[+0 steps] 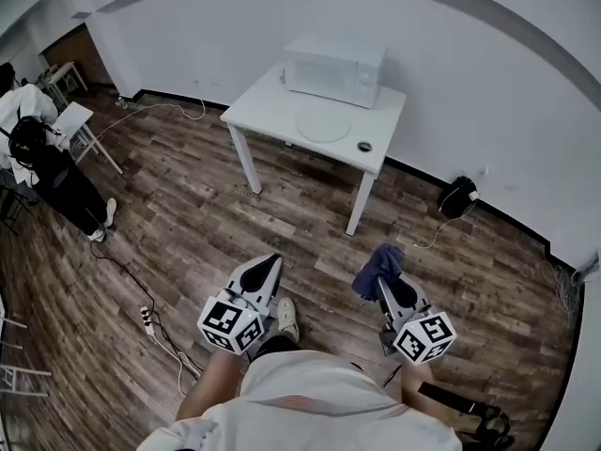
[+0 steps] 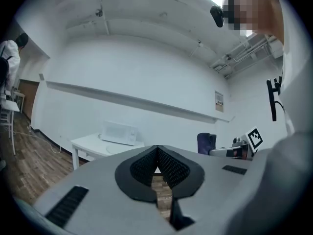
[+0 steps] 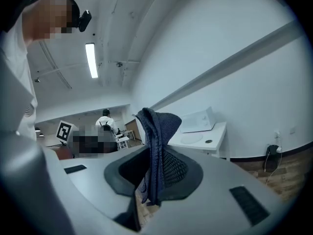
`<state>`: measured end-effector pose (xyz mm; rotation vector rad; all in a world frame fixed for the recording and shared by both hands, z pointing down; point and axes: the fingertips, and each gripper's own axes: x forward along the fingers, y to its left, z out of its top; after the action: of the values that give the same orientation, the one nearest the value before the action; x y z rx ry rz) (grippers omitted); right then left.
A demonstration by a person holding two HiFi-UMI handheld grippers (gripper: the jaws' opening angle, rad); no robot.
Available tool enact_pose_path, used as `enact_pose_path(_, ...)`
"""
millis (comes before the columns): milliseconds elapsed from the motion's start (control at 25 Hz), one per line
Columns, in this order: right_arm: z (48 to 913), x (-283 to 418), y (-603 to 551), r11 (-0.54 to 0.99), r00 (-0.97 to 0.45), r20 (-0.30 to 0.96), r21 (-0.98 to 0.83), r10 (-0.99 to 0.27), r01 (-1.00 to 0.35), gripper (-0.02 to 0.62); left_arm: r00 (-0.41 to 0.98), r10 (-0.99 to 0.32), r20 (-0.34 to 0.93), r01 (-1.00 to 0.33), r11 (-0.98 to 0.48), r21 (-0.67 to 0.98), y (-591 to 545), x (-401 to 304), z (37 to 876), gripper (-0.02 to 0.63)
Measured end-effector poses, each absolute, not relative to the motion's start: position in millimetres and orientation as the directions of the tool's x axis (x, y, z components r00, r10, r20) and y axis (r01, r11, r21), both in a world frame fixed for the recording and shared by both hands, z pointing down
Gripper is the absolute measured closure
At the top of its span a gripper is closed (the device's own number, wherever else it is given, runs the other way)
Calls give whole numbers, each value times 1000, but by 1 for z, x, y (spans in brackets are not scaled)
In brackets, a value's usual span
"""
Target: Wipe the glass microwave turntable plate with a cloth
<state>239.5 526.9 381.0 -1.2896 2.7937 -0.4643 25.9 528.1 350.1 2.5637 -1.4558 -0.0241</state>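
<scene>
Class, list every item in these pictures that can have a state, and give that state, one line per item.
left hand-held gripper: shut, nothing between its jaws
right hand-held gripper: shut on the cloth
cloth: bunched, sticking up past the jaws
table: upright
microwave: on the table, door shut
glass turntable plate: outside the microwave, lying flat on the table in front of it

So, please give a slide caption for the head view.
Person facing a table with microwave and glass plate; right gripper clamps a blue cloth, left gripper empty.
</scene>
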Motion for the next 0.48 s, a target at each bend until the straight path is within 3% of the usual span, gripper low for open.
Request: enact_pose_path(480, 369, 216, 420, 570, -611, 121, -259, -782, -780, 534, 570, -819, 64, -814, -552, 180, 409, 5, 340, 595)
